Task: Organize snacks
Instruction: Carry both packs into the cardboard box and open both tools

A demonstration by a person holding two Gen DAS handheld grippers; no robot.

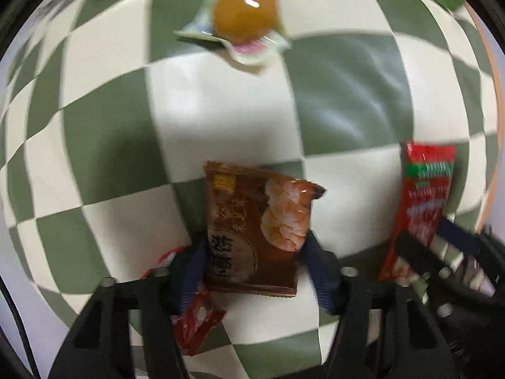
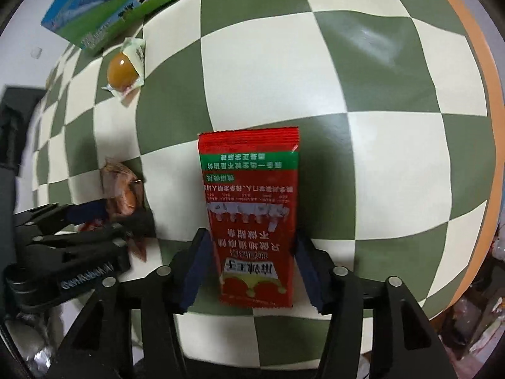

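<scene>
A brown snack packet (image 1: 257, 227) with a shrimp picture sits between the fingers of my left gripper (image 1: 252, 252), whose jaws press its two sides. It also shows in the right wrist view (image 2: 121, 194). A red snack packet (image 2: 252, 221) sits between the fingers of my right gripper (image 2: 251, 255), whose jaws touch its sides. It also shows in the left wrist view (image 1: 423, 199). Both packets are over the green and white checkered tablecloth (image 2: 378, 158). A wrapped orange jelly (image 1: 244, 11) lies farther ahead, also in the right wrist view (image 2: 121, 69).
A second red packet (image 1: 195, 322) lies under my left gripper. A green and blue carton (image 2: 104, 9) lies at the far side of the table. The table's orange edge (image 2: 492, 158) runs along the right.
</scene>
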